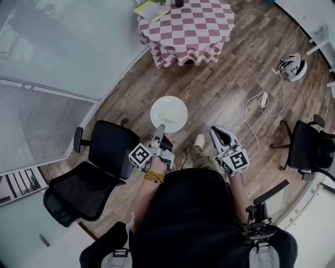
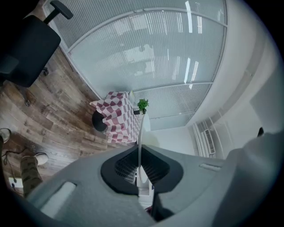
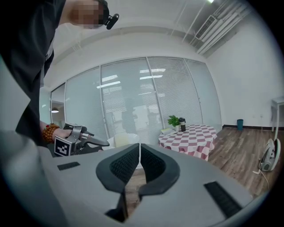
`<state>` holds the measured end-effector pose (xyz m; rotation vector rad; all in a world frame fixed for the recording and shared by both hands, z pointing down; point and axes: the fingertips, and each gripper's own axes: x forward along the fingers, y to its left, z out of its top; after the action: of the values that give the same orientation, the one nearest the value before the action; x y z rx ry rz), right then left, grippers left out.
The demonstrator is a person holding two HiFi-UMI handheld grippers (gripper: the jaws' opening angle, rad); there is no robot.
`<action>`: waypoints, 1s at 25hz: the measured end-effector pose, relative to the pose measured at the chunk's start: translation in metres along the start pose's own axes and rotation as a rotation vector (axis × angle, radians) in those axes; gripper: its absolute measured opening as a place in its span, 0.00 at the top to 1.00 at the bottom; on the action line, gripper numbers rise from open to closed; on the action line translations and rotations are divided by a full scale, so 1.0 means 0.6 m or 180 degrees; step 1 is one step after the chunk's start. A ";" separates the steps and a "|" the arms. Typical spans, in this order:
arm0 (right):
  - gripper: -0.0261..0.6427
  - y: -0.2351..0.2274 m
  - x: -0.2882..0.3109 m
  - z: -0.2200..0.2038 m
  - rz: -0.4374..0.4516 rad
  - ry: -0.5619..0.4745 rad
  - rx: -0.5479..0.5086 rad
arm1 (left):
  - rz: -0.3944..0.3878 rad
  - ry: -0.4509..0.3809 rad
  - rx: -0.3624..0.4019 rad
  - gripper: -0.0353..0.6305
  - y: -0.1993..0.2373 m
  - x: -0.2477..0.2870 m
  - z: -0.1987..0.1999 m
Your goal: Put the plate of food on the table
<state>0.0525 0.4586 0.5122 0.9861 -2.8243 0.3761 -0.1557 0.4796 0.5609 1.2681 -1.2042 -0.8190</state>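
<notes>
Plate (image 1: 168, 113): white and round, held level in the air over the floor, well apart from the table (image 1: 186, 27). A pale yellowish food item is seen lying on it; its kind cannot be made out.

Left gripper (image 1: 159, 131): clenched on the near rim of the plate. In the left gripper view the plate is seen edge-on as a thin white line pinched between the two dark pads.

Right gripper (image 3: 139, 155): jaws are brought together with nothing between them. It is held at the person's right side, apart from the plate.

Table: round, covered with a red-and-white checked cloth. On top are noted a small potted plant (image 3: 174, 120), a dark cup (image 3: 182, 124) just beside it, and a yellow-green booklet (image 1: 151, 9) near the edge.

Clearance: bare floor (image 1: 220, 89) is seen between plate and table. Two black office chairs (image 1: 99, 157) are placed at the left, the nearer one just beside the left gripper. A third black chair (image 1: 309, 149) is noted at the right. A white cable (image 1: 256, 107) is trailed across the floor at the right, towards a white device (image 1: 292, 67).

Room: wood-plank floor, with glass partitions with blinds (image 1: 36, 125) along the left.
</notes>
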 end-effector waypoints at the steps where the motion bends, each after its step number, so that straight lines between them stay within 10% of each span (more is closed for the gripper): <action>1: 0.94 -0.018 -0.002 0.005 -0.0019 -0.0002 0.0002 | -0.0001 0.0004 0.0021 0.93 -0.004 0.014 -0.008; 25: 0.94 -0.241 0.016 0.010 -0.0476 -0.0106 0.0296 | -0.0113 0.0411 0.0122 0.93 -0.076 0.273 -0.041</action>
<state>0.1353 0.3421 0.5358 1.2241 -2.7612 0.4811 -0.0869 0.3223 0.5532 1.3562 -1.1015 -0.7311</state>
